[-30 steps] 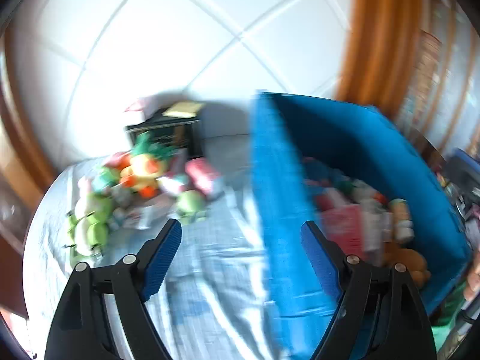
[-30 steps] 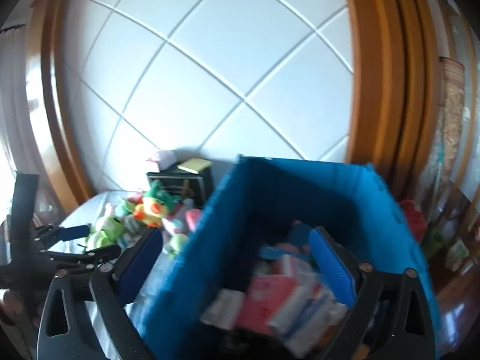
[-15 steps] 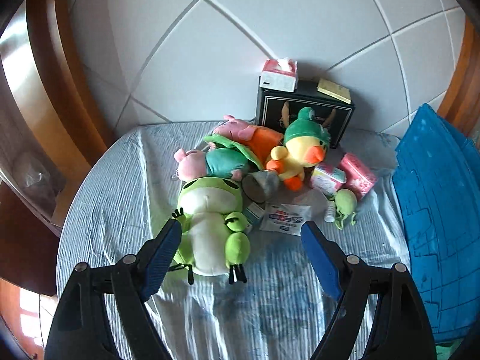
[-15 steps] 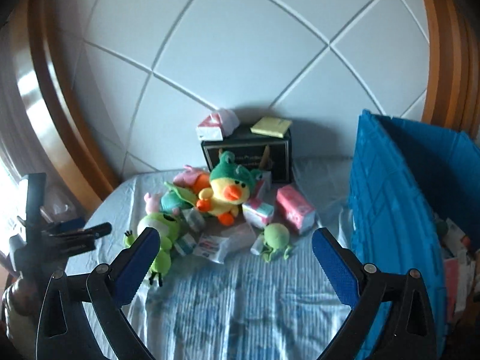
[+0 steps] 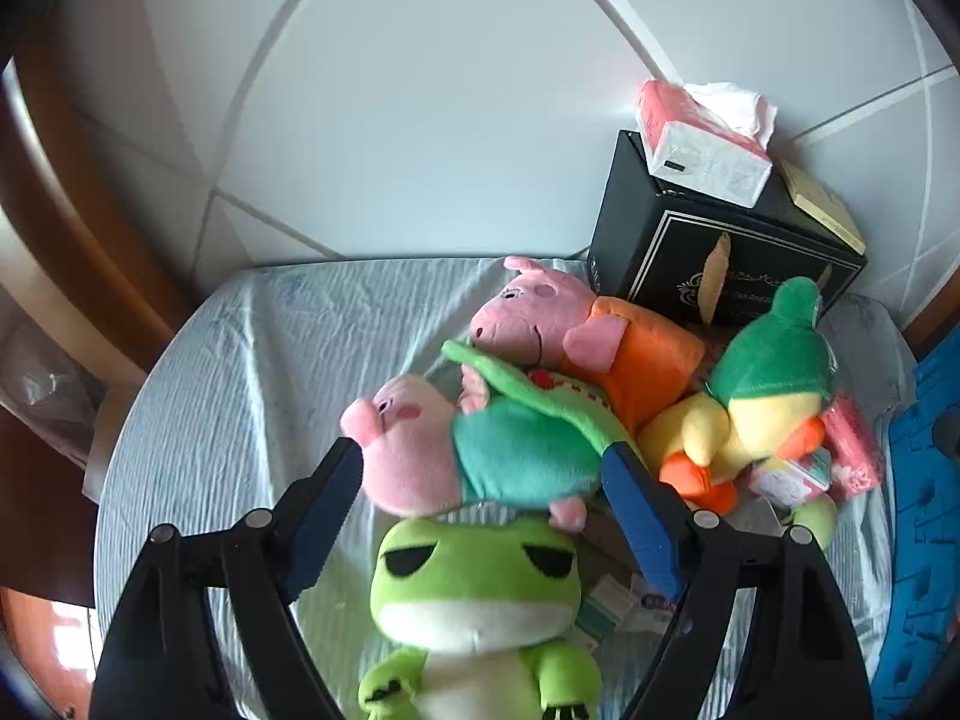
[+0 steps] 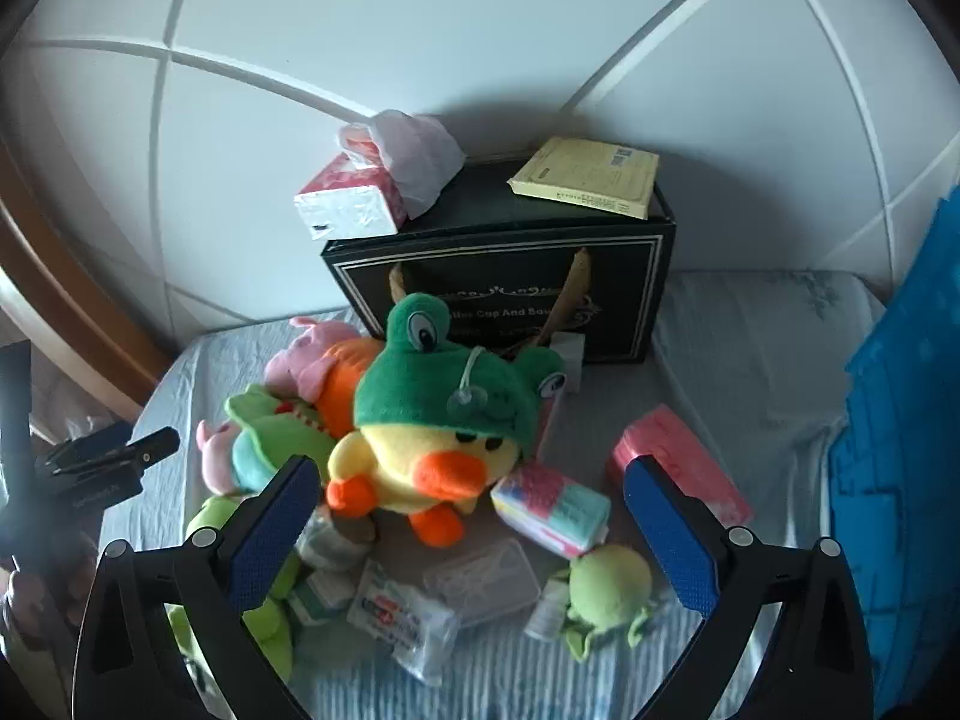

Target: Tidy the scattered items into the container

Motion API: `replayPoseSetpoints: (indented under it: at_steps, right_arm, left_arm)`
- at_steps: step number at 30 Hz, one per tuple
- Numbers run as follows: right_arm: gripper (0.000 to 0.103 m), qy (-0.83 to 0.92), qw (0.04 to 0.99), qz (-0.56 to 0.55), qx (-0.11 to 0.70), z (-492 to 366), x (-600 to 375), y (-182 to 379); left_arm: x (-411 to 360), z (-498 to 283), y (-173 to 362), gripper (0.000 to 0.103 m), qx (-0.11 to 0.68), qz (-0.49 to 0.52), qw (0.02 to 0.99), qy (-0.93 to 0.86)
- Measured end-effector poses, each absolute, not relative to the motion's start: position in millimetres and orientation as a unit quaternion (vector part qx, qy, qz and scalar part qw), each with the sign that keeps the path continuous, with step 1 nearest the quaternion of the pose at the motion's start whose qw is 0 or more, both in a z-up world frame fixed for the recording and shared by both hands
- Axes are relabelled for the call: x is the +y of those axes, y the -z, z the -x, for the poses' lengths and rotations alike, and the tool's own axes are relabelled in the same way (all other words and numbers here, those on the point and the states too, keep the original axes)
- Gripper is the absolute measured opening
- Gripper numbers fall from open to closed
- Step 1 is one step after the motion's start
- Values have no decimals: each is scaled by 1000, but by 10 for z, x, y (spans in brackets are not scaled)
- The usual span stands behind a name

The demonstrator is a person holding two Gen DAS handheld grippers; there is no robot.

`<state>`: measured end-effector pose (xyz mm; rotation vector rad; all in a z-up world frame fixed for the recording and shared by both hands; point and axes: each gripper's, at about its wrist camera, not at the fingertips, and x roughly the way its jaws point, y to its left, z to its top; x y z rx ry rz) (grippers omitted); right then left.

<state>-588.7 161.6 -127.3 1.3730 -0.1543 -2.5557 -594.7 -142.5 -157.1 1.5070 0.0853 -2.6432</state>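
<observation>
Moved: I have swung both tools from the bin (image 6: 900, 450) to the toys.
Left gripper (image 5: 480, 480): wide, empty, straddling pig (image 5: 468, 450).
Right gripper (image 6: 474, 492): wide, empty, over duck (image 6: 432, 438); bin at 3 o'clock.

1. A black box (image 6: 510, 294) with gold trim stands at the back of the bed, against the white wall (image 6: 420, 30).
2. A pink and white tissue pack (image 6: 354, 198) sits on top of the box, on its left side.
3. A flat yellow packet (image 6: 591, 177) lies on the right side of the box top.
4. A pale blue striped sheet (image 5: 240, 372) covers the bed.
5. A brown wooden frame (image 5: 66, 192) curves along the left side.
</observation>
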Motion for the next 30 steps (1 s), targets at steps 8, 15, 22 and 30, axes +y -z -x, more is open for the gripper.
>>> replayPoseSetpoints:
  at_steps: [8,15,22,30]
  right_arm:
    - [103,852,109,-503,-94,6860,1642,2000]
    - [103,861,101,-485,-111,7156,1766,2306]
    - [103,814,152,-519,-211,7352,1804,2901]
    - [103,785,188,-576,-130,6936,1581,2863]
  left_arm:
    - [-1474,7073,2153,82,48,-500,75,862]
    - [-1511,7759,2688,82,82,-535,103,834]
    - [-1540,7664,2930,85,130,-579,64,802]
    - [-1405,7070,2834,85,119,-601,35,790]
